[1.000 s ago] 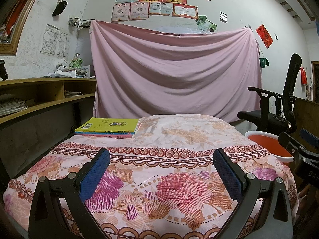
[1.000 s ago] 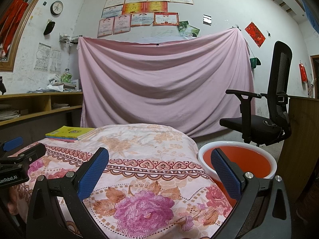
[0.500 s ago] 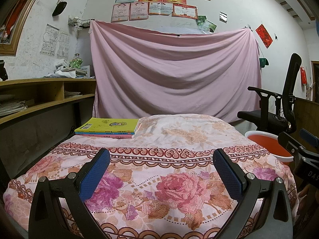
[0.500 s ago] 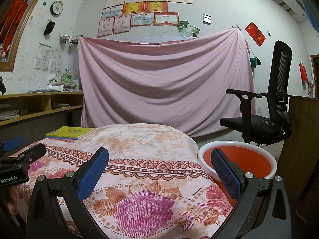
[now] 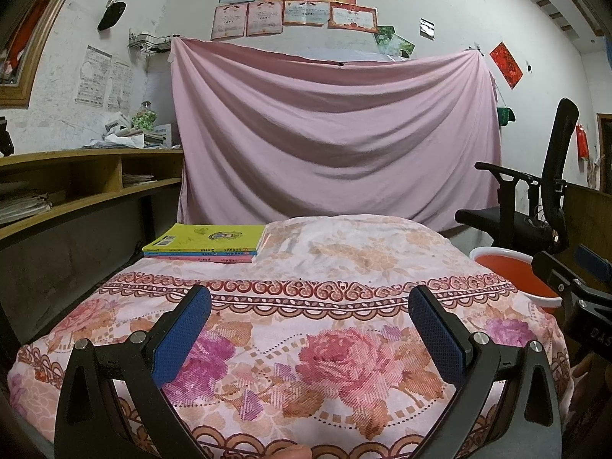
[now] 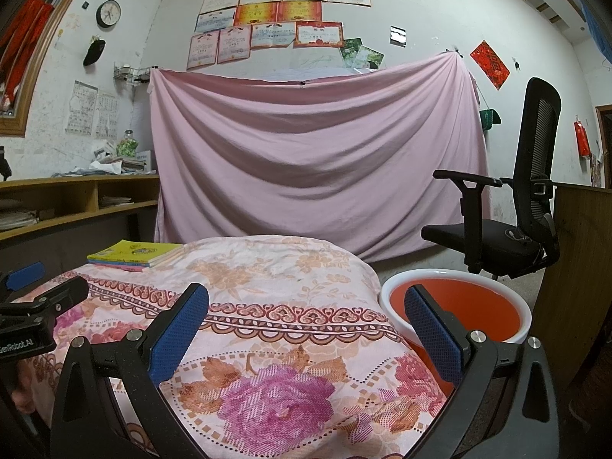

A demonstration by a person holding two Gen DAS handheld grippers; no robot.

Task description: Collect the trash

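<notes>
An orange bin with a white rim (image 6: 459,306) stands on the floor at the right side of a table covered by a floral cloth (image 5: 306,306); the left wrist view shows the bin (image 5: 512,271) at its right edge. My left gripper (image 5: 310,306) hovers open over the cloth's near part, nothing between its blue pads. My right gripper (image 6: 306,302) is open too, over the cloth's right corner, its right finger (image 6: 432,329) in front of the bin. No loose trash shows on the cloth.
A stack of books (image 5: 206,244) with a yellow-green cover lies at the cloth's far left. A wooden shelf unit (image 5: 76,187) runs along the left wall. A black office chair (image 6: 508,206) stands behind the bin. A pink sheet (image 5: 336,137) hangs behind.
</notes>
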